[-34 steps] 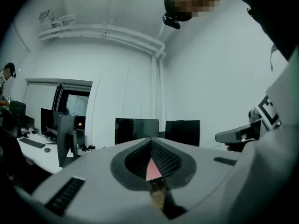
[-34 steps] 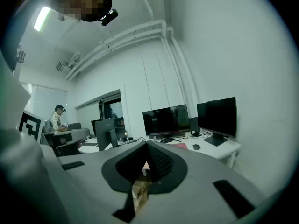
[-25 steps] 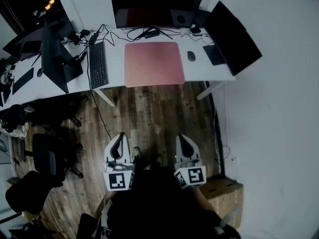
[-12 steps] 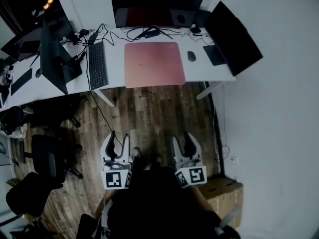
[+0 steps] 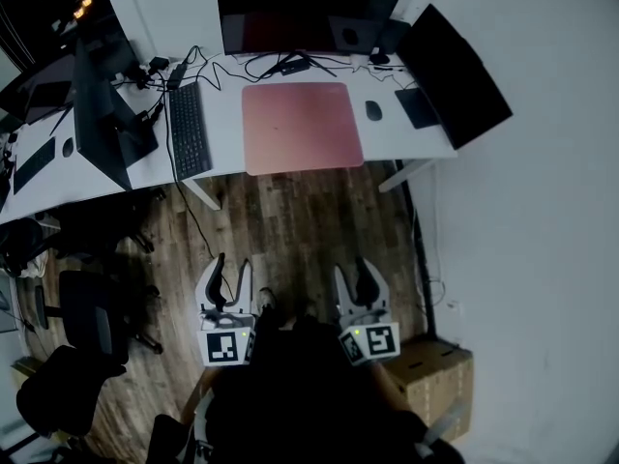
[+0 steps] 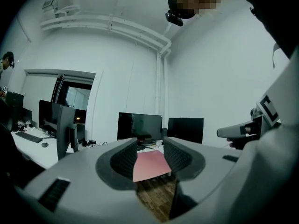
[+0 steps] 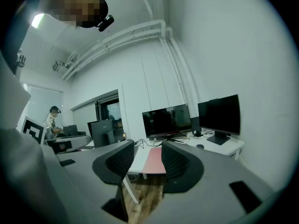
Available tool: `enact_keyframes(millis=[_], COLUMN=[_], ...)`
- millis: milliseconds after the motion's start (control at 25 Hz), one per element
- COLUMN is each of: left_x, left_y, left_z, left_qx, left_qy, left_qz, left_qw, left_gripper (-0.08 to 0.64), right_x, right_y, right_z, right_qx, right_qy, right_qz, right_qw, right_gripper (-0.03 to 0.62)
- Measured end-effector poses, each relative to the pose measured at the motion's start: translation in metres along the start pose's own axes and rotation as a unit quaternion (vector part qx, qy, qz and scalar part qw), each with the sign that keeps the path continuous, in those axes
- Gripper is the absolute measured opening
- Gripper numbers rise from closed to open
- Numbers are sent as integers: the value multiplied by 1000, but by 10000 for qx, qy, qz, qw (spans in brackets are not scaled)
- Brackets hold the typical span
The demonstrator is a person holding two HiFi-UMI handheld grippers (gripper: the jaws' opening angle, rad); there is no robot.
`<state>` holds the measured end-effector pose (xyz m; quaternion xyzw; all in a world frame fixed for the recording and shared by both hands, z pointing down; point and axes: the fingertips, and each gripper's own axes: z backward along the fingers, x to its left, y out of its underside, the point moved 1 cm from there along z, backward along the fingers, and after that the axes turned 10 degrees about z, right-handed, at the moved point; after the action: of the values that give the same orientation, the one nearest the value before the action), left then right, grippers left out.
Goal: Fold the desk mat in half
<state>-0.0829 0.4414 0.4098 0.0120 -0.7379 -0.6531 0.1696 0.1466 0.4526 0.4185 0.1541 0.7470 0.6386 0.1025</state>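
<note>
On the white desk (image 5: 222, 104), dead centre, the pink desk mat (image 5: 301, 126) lies flat and unfolded. It sits between the keyboard (image 5: 189, 129) and the mouse (image 5: 372, 110), just in front of the monitor (image 5: 305, 14). Well short of the desk, over the wood floor, the left gripper (image 5: 232, 267) and right gripper (image 5: 350, 271) both have jaws apart. The jaws have just been opening, with nothing between them. The step looks like the approach. Best bet: take one near mat corner each at the desk's front edge, pinch evenly, and lift together so the fold lands square. Mind the mouse.

Dim even light, fisheye edges, dark vignetted corners
</note>
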Motion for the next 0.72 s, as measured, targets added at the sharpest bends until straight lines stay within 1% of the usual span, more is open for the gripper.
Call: enact_keyframes(millis=[120, 200, 360, 520, 640, 720], left_x=[13, 21, 30, 31, 35, 37], left_y=[2, 4, 5, 11, 10, 7], left_z=[-7, -12, -25, -47, -70, -89], left_qx=[81, 132, 145, 188, 119, 71], left_qy=[62, 132, 207, 189, 97, 15], left_qz=[-51, -62, -112, -115, -130, -145], left_qw=[9999, 9998, 9996, 9996, 9998, 9999], left_gripper=[173, 173, 173, 173, 173, 173], right_x=[8, 14, 18, 6, -8, -19], right_y=[1, -1, -3, 2, 7, 3], right_z=[-12, -21, -40, -66, -95, -120], right_qx=[40, 28, 28, 84, 125, 89], right_qy=[124, 166, 103, 49, -74, -188], right_qz=[13, -75, -9, -57, 64, 77], right_qw=[9999, 9998, 9999, 9999, 9999, 9998], right_gripper=[164, 164, 164, 164, 166, 164])
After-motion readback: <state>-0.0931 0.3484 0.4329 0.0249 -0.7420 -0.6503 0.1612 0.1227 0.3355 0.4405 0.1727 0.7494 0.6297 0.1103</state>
